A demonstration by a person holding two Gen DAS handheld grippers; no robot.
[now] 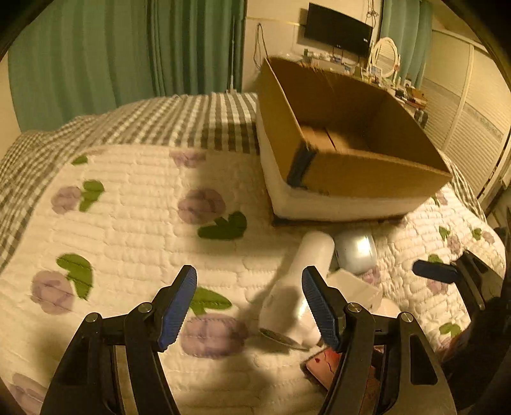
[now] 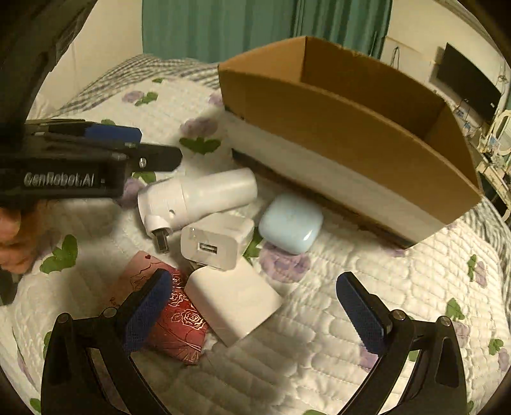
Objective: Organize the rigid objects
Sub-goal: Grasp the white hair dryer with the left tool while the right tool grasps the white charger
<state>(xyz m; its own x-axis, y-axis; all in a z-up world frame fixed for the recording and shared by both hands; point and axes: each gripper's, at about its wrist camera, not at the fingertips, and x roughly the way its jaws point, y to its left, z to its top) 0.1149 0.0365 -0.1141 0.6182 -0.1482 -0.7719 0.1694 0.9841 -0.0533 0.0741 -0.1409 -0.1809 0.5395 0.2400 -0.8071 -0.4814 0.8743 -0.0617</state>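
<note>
Both grippers over the bed, nothing held. Left gripper (image 1: 249, 306) spread wide, empty; right gripper (image 2: 252, 306) wider still, empty too.

Cluster of small hard things on the quilt (image 1: 127, 207), just short of the box (image 2: 335, 134): white cylinder (image 2: 198, 198) with a plug prong, square USB charger (image 2: 218, 239), flat white adapter (image 2: 233, 300), pale blue case (image 2: 290, 222), red rose-print pouch (image 2: 182, 328) with a pink card (image 2: 140, 265) beneath.

Key relation, judged from the right wrist view: adapter dead ahead between the spread fingers, nearest of the lot, lying flat, corner toward the camera, long side running diagonally away to the left. Charger touching its far edge. Likely a small wrist turn needed to square the pads across the narrow side. Left fingertip (image 2: 150, 306) hovering over the pouch, so some risk of snagging it on closing.

From the left wrist view: cylinder (image 1: 297, 287) ahead and slightly right, partly behind the right finger, long axis pointing up toward the box. Left gripper nearer to that one; right nearer to the adapter.

Box open-topped, apparently empty, sitting toward the far edge of the bed, just beyond the blue case. Soft, puffy quilt underfoot: things likely to sink and tip under pressure. Green curtains (image 1: 95, 64) behind, wall screen (image 1: 338, 28) and cluttered dresser beyond.
</note>
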